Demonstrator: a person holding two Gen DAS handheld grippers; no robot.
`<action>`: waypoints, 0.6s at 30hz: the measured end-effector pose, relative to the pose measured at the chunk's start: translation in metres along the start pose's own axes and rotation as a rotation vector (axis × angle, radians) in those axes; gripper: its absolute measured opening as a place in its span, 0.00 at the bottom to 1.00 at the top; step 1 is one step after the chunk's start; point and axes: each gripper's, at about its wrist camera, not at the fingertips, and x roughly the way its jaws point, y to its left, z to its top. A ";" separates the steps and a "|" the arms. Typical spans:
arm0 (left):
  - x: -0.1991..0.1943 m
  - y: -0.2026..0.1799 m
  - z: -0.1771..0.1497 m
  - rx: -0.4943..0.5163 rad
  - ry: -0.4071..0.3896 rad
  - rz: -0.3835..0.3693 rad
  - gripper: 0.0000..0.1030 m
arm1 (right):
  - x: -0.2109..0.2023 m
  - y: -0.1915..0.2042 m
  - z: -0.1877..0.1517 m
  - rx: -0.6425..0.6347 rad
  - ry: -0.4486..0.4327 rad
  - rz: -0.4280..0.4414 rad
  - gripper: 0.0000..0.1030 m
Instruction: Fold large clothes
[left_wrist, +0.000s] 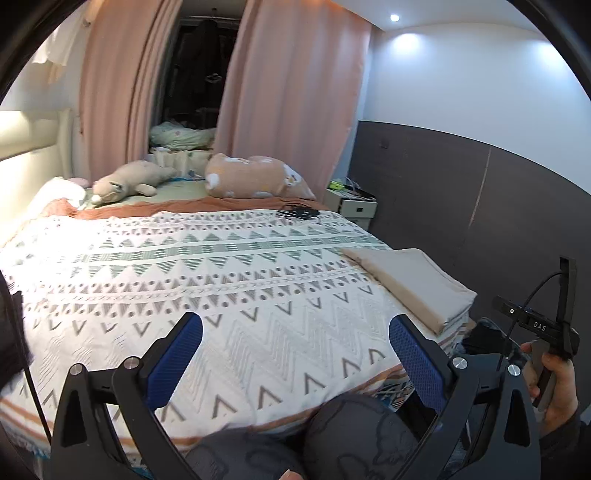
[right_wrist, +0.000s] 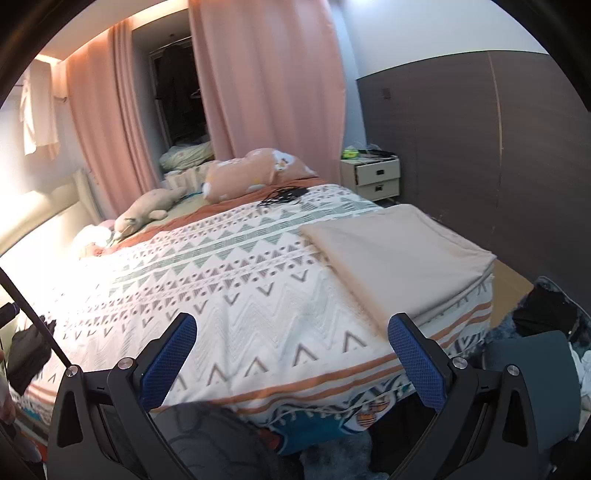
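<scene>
Start at the left of your view: your left gripper (left_wrist: 295, 354) hangs over the near edge of the bed (left_wrist: 184, 280) with its blue pads spread wide and nothing between them, only the patterned cover showing in the gap. In the left wrist view the folded beige cloth (left_wrist: 410, 284) sits at the right of the frame, well off to the right of those jaws, on the near right corner of the mattress. Move across to your right gripper (right_wrist: 291, 350): its jaws are also wide apart and empty, and in the right wrist view the cloth fills the right half of the frame, its near edge just beyond the right-hand pad (right_wrist: 415, 354). So the cloth lies ahead and to the right of both tools, and your right hand (left_wrist: 554, 384), visible at the lower right of the left wrist view, looks the nearer one. The cloth's long side appears to run from the near right corner away toward the upper middle of the frame, slanting up the bed. It already looks folded flat, with stacked layers showing along its near edge.
</scene>
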 end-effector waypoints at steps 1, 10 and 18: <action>-0.005 0.001 -0.004 -0.005 -0.001 0.008 1.00 | 0.000 0.003 -0.005 -0.004 0.001 0.008 1.00; -0.046 0.013 -0.033 -0.029 -0.027 0.061 1.00 | -0.011 0.024 -0.034 -0.026 0.025 0.019 1.00; -0.060 0.008 -0.052 -0.023 -0.016 0.088 1.00 | -0.018 0.039 -0.042 -0.037 0.026 0.009 1.00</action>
